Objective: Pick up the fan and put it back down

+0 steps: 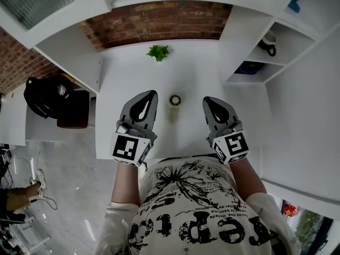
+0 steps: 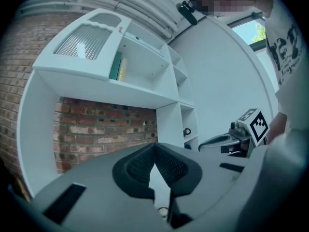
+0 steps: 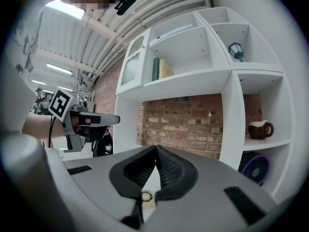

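The fan (image 3: pixel 255 168) is small, round and purple, and stands in the lowest cubby of the white shelf unit (image 3: pixel 231 115) at the right. In the head view the fan (image 1: pixel 248 67) shows as a dark blue shape in that cubby, beyond the right gripper. My left gripper (image 1: pixel 152 94) and right gripper (image 1: pixel 206 100) hover side by side over the near half of the white desk (image 1: pixel 196 73), both pointing away from me. Each has its jaws shut tip to tip with nothing between them. Neither touches the fan.
A roll of tape (image 1: pixel 175 100) lies on the desk between the grippers. A small green plant (image 1: pixel 158 52) stands at the back by the brick wall. A brown mug (image 3: pixel 259 129) sits in the cubby above the fan. A black bag (image 1: pixel 48 95) rests at the left.
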`<state>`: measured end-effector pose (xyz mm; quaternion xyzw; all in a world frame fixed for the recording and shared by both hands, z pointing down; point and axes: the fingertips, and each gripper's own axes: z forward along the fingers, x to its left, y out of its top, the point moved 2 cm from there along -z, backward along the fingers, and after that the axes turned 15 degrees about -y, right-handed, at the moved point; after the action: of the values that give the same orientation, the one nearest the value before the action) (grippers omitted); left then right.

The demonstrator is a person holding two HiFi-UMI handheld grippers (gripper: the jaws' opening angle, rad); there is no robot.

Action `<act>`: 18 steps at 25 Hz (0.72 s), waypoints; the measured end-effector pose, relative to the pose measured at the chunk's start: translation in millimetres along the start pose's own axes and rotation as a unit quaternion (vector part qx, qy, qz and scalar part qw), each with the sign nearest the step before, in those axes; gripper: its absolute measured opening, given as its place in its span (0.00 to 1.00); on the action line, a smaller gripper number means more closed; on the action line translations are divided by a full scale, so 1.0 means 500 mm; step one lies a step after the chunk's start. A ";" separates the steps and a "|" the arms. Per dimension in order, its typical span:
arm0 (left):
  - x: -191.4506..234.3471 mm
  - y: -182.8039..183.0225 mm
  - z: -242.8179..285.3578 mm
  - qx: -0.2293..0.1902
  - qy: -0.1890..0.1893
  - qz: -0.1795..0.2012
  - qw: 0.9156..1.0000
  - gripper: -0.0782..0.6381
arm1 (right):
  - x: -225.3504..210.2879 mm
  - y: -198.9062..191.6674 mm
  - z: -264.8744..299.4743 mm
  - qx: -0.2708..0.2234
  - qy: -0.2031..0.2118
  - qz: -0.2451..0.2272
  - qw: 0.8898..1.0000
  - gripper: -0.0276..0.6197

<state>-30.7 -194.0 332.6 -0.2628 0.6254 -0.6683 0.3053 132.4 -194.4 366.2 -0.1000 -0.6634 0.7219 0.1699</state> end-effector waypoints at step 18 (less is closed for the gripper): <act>-0.046 0.041 -0.018 -0.059 -0.009 0.015 0.998 0.13 | 0.003 0.015 -0.041 -0.021 -0.014 -0.029 0.999 0.06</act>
<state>-20.3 -171.7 312.2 -0.2767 0.6647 -0.6234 0.3050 137.4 -175.5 356.6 -0.0740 -0.6834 0.7039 0.1789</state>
